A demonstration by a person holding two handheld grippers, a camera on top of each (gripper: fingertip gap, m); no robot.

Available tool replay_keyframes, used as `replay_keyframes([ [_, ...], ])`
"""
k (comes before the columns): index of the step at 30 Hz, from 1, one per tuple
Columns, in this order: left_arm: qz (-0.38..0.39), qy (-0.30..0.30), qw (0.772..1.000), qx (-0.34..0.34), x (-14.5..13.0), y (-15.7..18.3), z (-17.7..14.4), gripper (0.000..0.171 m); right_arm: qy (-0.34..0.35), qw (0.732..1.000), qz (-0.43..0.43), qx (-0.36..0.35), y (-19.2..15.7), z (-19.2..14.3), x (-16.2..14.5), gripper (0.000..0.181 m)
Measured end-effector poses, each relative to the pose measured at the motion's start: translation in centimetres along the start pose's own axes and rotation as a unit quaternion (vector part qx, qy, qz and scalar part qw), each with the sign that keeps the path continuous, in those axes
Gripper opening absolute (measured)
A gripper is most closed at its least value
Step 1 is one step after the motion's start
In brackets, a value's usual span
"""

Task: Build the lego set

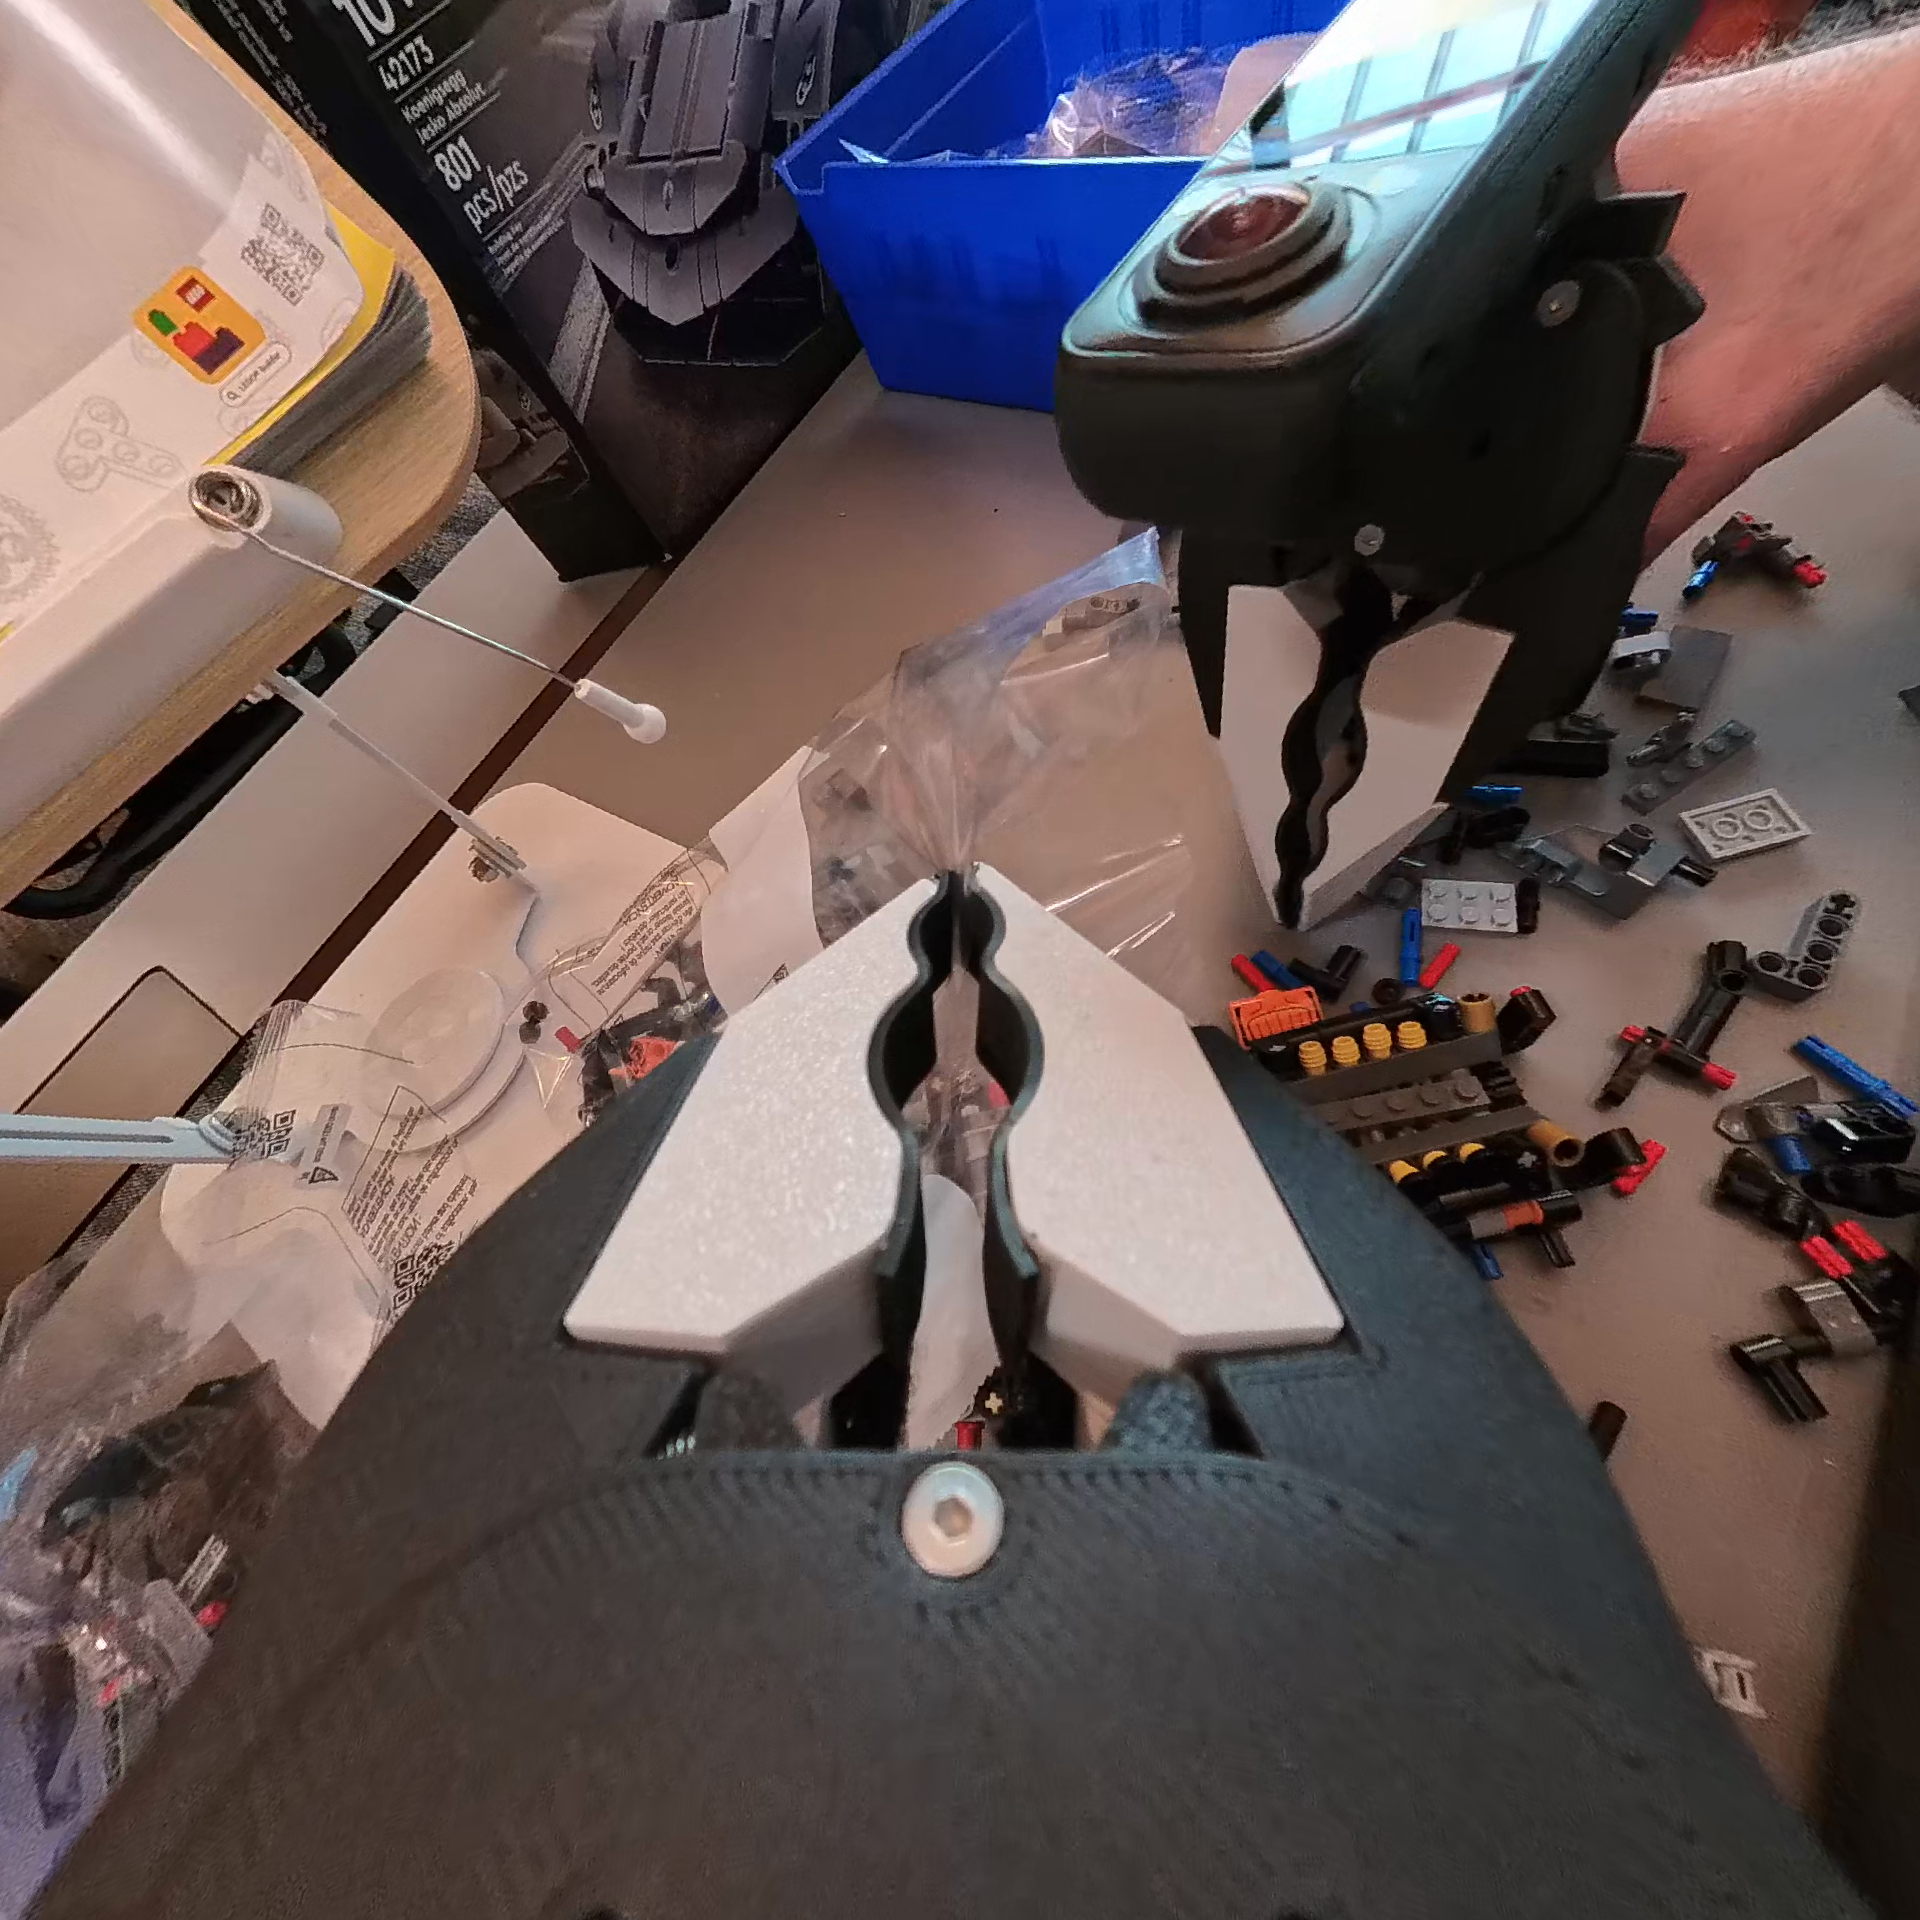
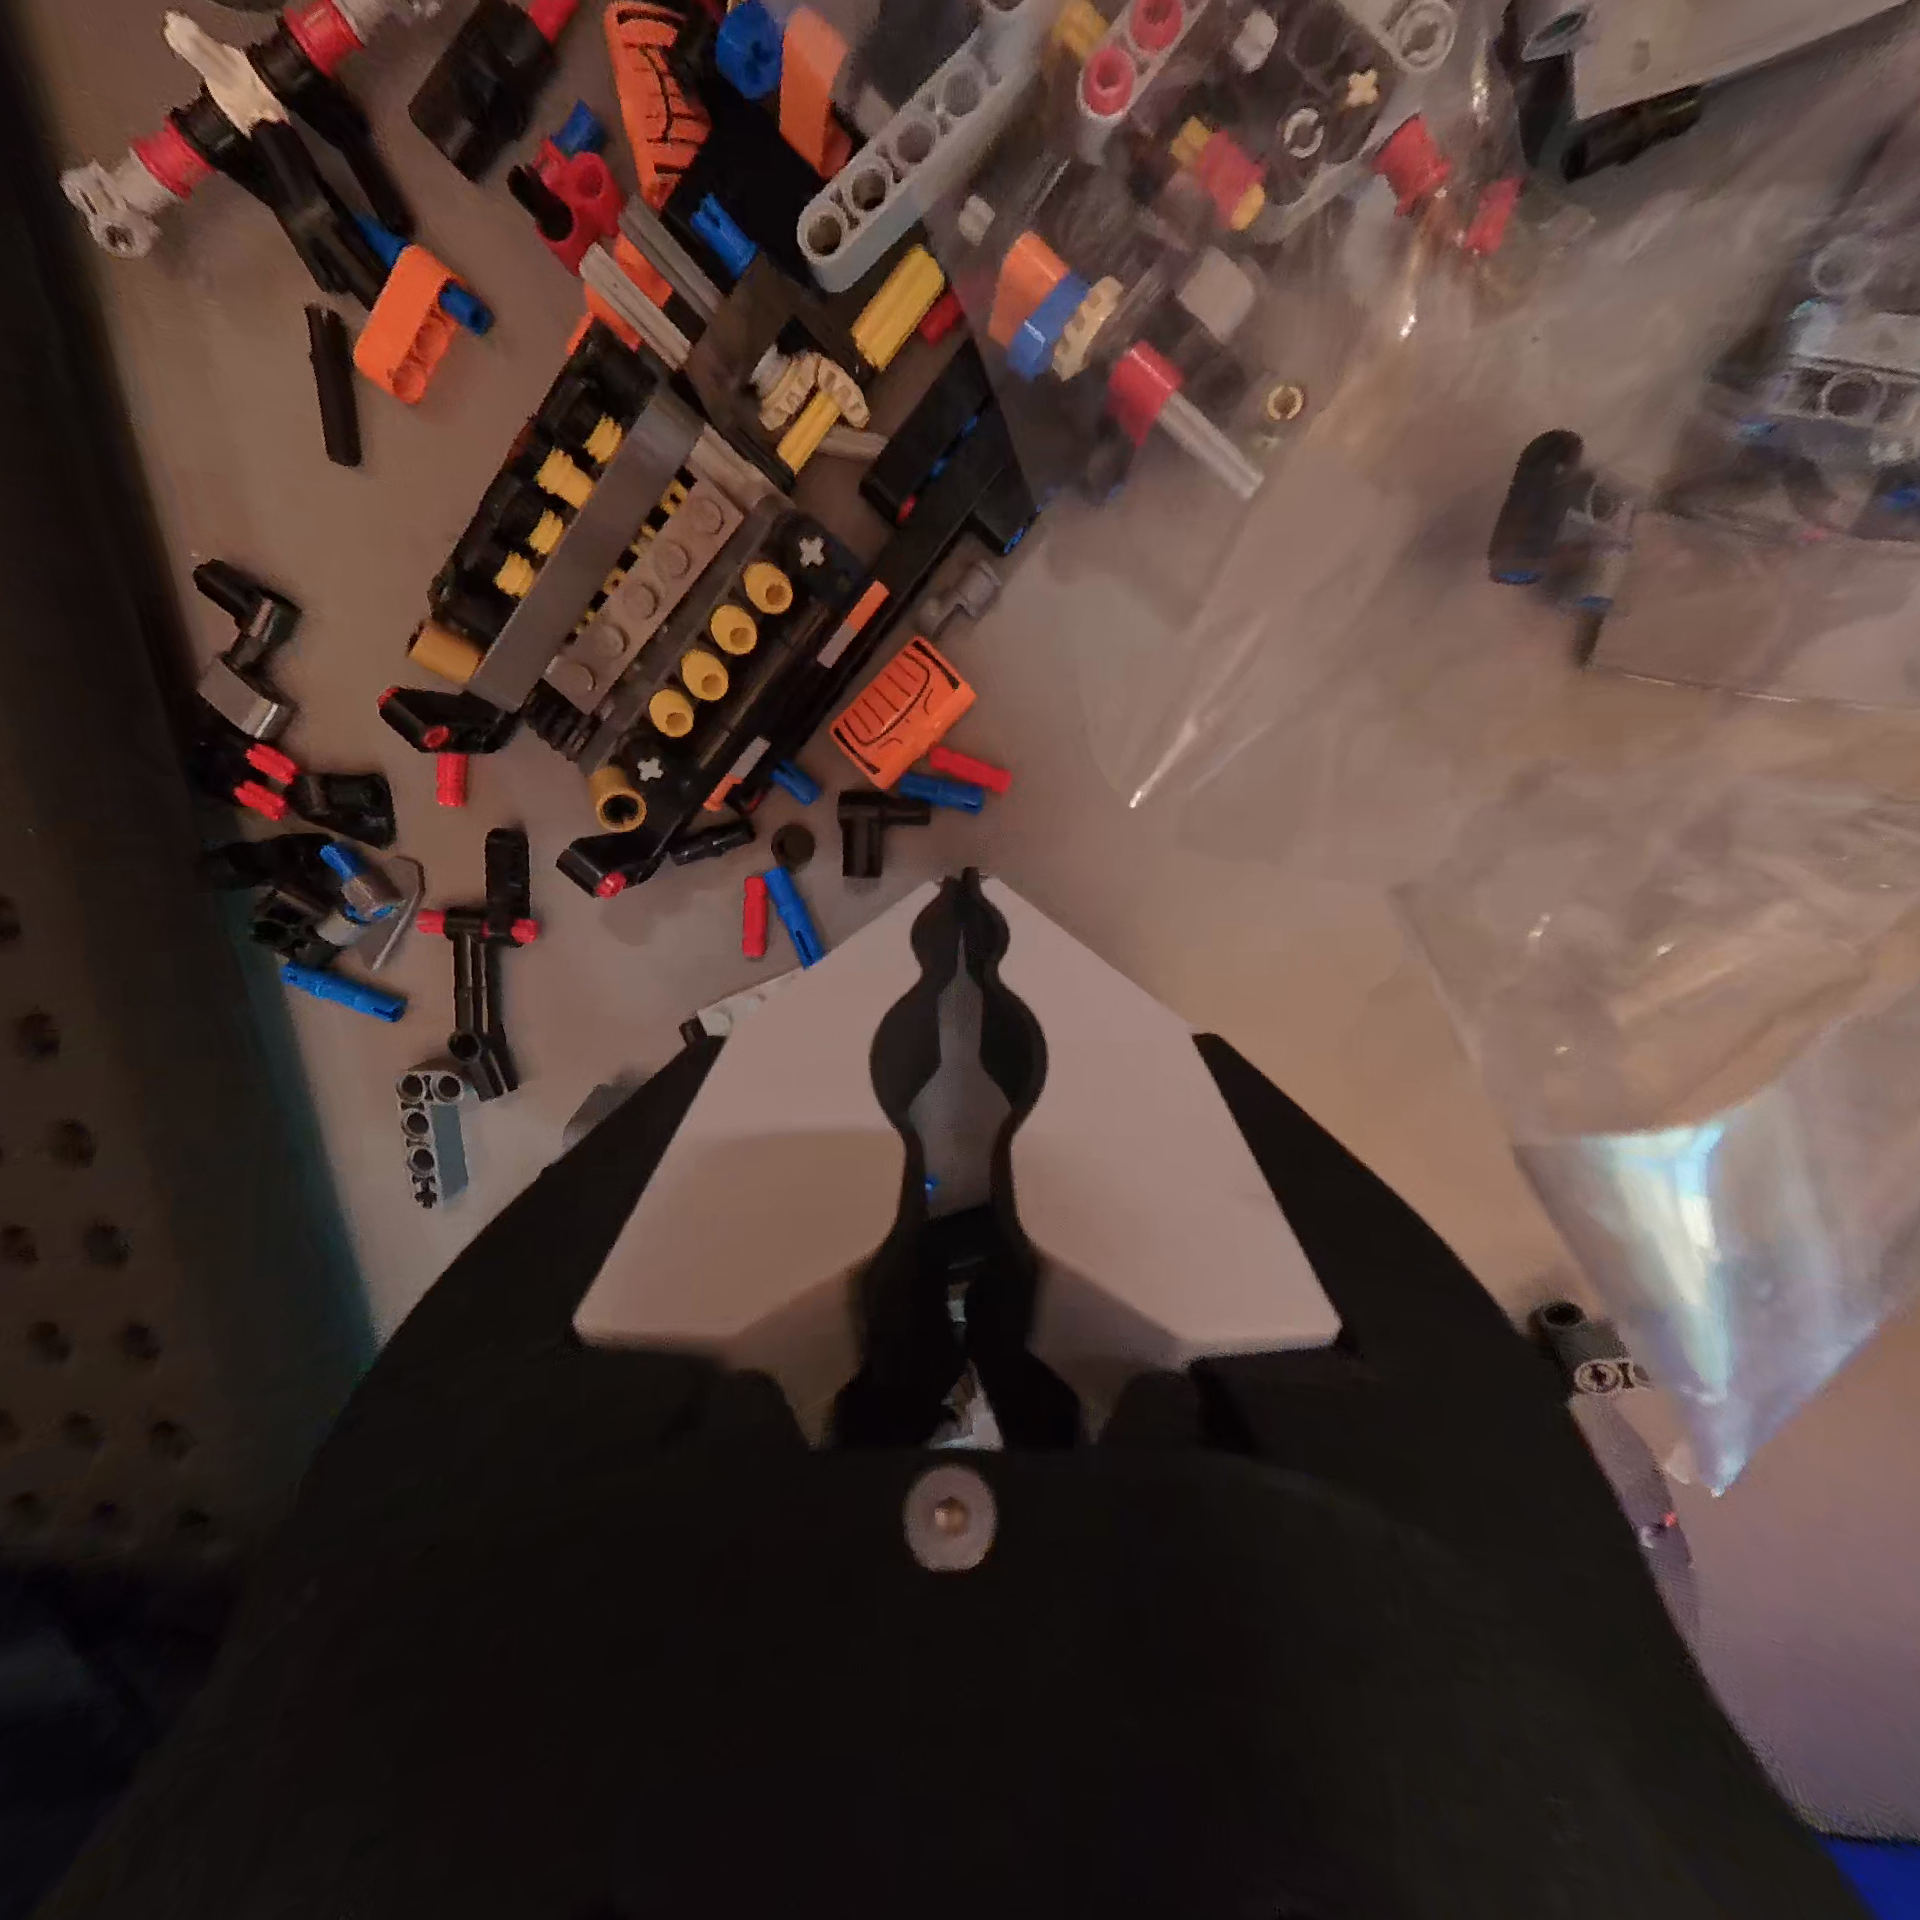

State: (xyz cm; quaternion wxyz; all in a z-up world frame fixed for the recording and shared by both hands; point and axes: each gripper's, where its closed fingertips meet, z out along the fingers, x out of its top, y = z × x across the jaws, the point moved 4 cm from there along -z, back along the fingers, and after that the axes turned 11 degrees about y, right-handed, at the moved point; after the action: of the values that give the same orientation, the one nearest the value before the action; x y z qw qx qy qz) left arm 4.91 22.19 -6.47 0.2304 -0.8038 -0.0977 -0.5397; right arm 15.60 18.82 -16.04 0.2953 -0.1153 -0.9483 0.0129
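Your left tongs (image 1: 961, 883) are clenched at the tips on a gathered neck of a clear bag (image 1: 997, 727), and the bag rises away from the pinch, up and ahead of you, with loose parts inside it. Just to the right, over the table (image 1: 935, 468), your right tongs (image 1: 1294, 914) point tips-down with the jaws pressed together; nothing shows between them in either view, so I take them as empty.

The thing the next move turns on is the engine block (image 2: 623, 613), the part-built piece with yellow cylinders along a grey strip. In the right wrist view it lies ahead and to the left of your right tips, well apart from them, with a scatter of blue pins (image 2: 795, 925) and red pins (image 2: 755, 914) in between. Its long axis runs on a slant, from near-left up to far-right, so it does not line up with your jaws. Your right hand is the nearer one; the left is tied up with the bag.

Farther out, more bagged parts (image 2: 1195, 208) lie past the block's far end. In the left wrist view a blue bin (image 1: 966, 239) and the set's box (image 1: 582, 208) stand at the back.
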Motion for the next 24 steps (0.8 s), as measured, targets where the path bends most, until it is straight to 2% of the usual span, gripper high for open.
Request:
replay_keyframes([
  [8, -0.001, 0.002, 1.000, 0.002, 0.0, -0.1, -0.1, 0.000, 0.016, 1.000, 0.003, 0.003, -0.1, -1.1, -0.2, 0.000],
  [10, 0.000, 0.001, 1.000, 0.002, 0.0, -0.1, -0.1, 0.000, 0.031, 0.999, 0.012, 0.005, -0.1, -1.7, -0.1, 0.014],
  [14, 0.001, -0.001, 1.000, 0.001, 0.0, 0.0, 0.0, 0.000, 0.018, 1.000, 0.008, 0.022, -0.6, -0.7, 0.0, 0.022],
  [16, 0.001, -0.001, 1.000, 0.001, 0.0, 0.0, 0.0, 0.000, 0.007, 1.000, -0.001, 0.031, -1.1, 0.2, 0.3, 0.021],
  [20, 0.000, 0.000, 1.000, 0.002, 0.0, -0.1, -0.1, 0.000, 0.007, 0.999, -0.013, 0.036, -1.6, 0.8, 0.9, 0.004],
  [24, 0.000, 0.000, 1.000, 0.003, 0.0, -0.1, -0.1, 0.000, 0.012, 0.999, -0.013, 0.039, -1.9, -0.6, 0.6, 0.004],
])
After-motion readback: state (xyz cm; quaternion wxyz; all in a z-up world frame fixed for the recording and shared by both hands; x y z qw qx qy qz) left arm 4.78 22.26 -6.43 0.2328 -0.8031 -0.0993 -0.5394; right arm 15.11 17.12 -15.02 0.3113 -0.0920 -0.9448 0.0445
